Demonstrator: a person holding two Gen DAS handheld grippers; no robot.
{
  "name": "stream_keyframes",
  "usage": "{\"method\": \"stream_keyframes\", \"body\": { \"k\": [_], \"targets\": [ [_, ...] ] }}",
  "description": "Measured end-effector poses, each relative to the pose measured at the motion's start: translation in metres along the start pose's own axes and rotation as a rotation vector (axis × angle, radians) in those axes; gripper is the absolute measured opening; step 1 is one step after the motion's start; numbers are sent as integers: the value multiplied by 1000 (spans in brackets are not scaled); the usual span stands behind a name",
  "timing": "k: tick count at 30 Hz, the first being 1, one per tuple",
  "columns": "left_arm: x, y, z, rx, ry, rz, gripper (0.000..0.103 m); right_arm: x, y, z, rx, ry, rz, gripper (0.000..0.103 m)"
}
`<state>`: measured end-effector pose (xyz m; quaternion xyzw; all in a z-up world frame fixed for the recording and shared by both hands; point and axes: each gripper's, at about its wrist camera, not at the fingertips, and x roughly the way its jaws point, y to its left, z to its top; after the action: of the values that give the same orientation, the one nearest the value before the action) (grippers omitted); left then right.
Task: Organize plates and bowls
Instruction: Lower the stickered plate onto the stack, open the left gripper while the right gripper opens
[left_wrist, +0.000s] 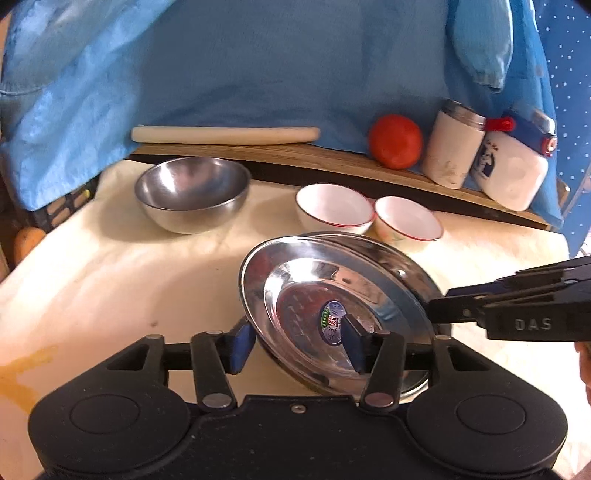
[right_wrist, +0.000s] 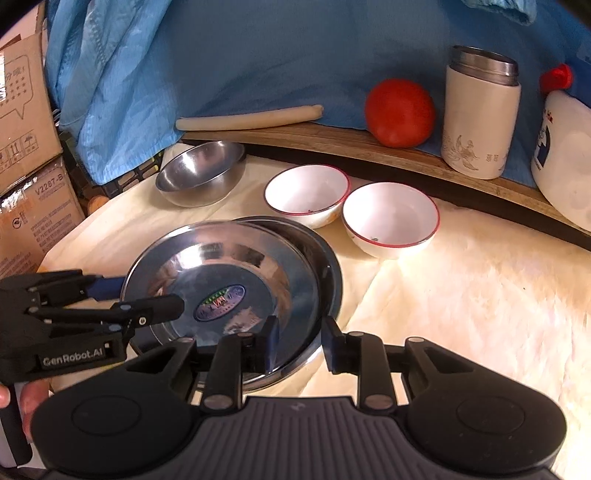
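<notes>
My left gripper (left_wrist: 295, 343) stands wide, astride the near-left rim of the upper steel plate (left_wrist: 303, 280): one pad is outside the rim and the other over the plate's floor, and neither presses on it. My right gripper (right_wrist: 301, 347) is set narrow on the opposite rim and, as far as I can judge, it alone pinches the plate.

The upper plate lies straight ahead between my two tools. It sits tilted and pushed off-centre toward my left on the lower steel plate (right_wrist: 325, 266), whose far-right rim shows. Seating it square looks to me like a job for the right hand, nudging it rightward.

I count two steel plates, one steel bowl (left_wrist: 192, 192) and two white red-rimmed bowls (left_wrist: 332, 203). The white pair sits just beyond the plates, touching or nearly so. The steel bowl stands apart at far left, nearer my left hand.
</notes>
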<state>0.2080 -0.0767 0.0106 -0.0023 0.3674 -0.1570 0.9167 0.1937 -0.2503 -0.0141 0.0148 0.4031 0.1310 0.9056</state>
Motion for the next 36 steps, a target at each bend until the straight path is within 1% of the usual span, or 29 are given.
{"method": "stream_keyframes", "body": {
  "k": [4, 9, 10, 12, 13, 14, 16, 18, 20, 21, 23, 25, 27, 28, 29, 30, 32, 34, 36],
  "targets": [
    [4, 7, -2, -10, 23, 15, 54, 1, 2, 0, -1, -2, 1, 28],
    [3, 8, -2, -1, 8, 29, 64, 0, 3, 0, 0, -5, -2, 29],
    [2, 9, -2, -1, 5, 30, 65, 0, 3, -1, 1, -6, -2, 31],
    [2, 10, -2, -6, -1, 25, 74, -2, 2, -1, 6, -12, -3, 33],
    [2, 12, -3, -10, -4, 22, 76, -2, 1, -1, 9, -14, -3, 37],
    [3, 13, -3, -15, -8, 21, 78, -4, 0, -1, 12, -19, -1, 43],
    [3, 15, -4, -29, -14, 19, 83, -6, -1, -2, 16, -30, -1, 52],
    [2, 18, -4, -42, -23, 20, 87, -7, -1, -1, 14, -41, -14, 54],
    [0, 22, -5, -54, -32, 20, 88, -9, -1, -1, 14, -48, -21, 61],
    [-1, 24, -5, -62, -36, 23, 89, -9, -1, -1, 17, -50, -21, 62],
    [-3, 29, -4, -74, -47, 29, 90, -9, -1, 0, 19, -56, -23, 70],
    [-4, 33, -4, -83, -57, 35, 92, -9, 0, 0, 20, -64, -26, 75],
    [-7, 37, -4, -97, -76, 42, 97, -10, 0, 1, 24, -74, -25, 82],
    [-8, 39, -4, -104, -87, 44, 98, -10, 0, 1, 27, -83, -23, 87],
    [-9, 42, -4, -111, -99, 47, 102, -11, 0, 1, 30, -93, -19, 91],
    [-11, 44, -3, -120, -115, 53, 102, -11, 0, 2, 34, -101, -13, 92],
    [-12, 49, -2, -135, -134, 67, 102, -12, -1, 3, 45, -114, -3, 100],
    [-12, 55, 0, -147, -143, 88, 102, -11, -1, 4, 52, -124, 6, 103],
    [-11, 60, 1, -152, -143, 113, 102, -10, 0, 5, 52, -125, 9, 103]
  ]
}}
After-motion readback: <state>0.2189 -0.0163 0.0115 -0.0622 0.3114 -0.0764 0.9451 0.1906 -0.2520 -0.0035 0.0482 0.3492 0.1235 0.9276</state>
